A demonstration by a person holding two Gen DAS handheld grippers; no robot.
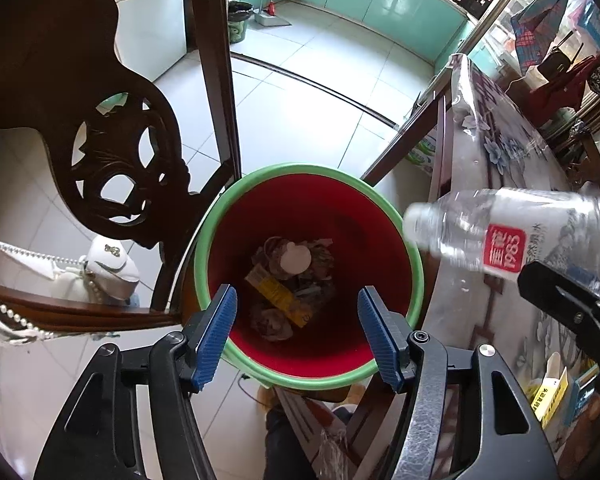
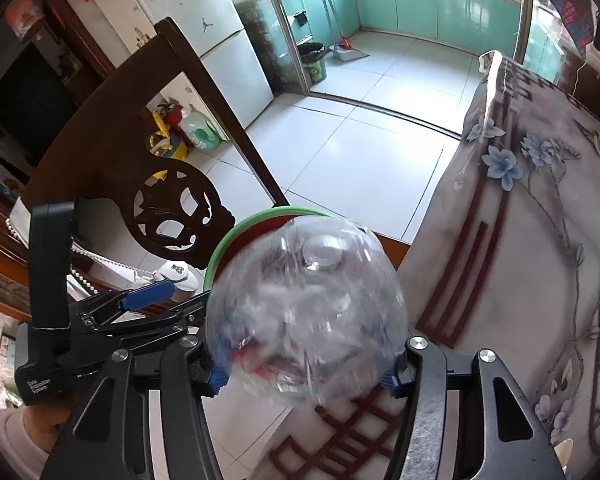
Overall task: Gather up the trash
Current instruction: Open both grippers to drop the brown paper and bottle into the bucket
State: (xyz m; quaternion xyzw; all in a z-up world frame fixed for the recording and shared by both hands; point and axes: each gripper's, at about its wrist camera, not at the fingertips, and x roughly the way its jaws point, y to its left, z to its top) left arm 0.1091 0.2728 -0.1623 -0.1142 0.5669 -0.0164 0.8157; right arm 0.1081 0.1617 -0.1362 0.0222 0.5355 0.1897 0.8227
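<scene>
A red bin with a green rim (image 1: 414,256) stands on the floor between a chair and the table, with paper scraps and a yellow wrapper (image 1: 278,298) inside. My left gripper (image 1: 296,334) is open and empty right above the bin. My right gripper (image 2: 306,368) is shut on a clear plastic water bottle (image 2: 304,312) with a red label. The bottle (image 1: 512,236) lies sideways at the bin's right rim, cap towards the bin. The bin's rim (image 2: 260,218) shows behind the bottle in the right wrist view.
A carved dark wooden chair (image 1: 112,152) stands left of the bin, with a white bag and pearl chain (image 1: 100,272) on it. The table with a flowered cloth (image 2: 520,240) is on the right. Small boxes (image 1: 552,396) lie on the table. Tiled floor stretches to the kitchen.
</scene>
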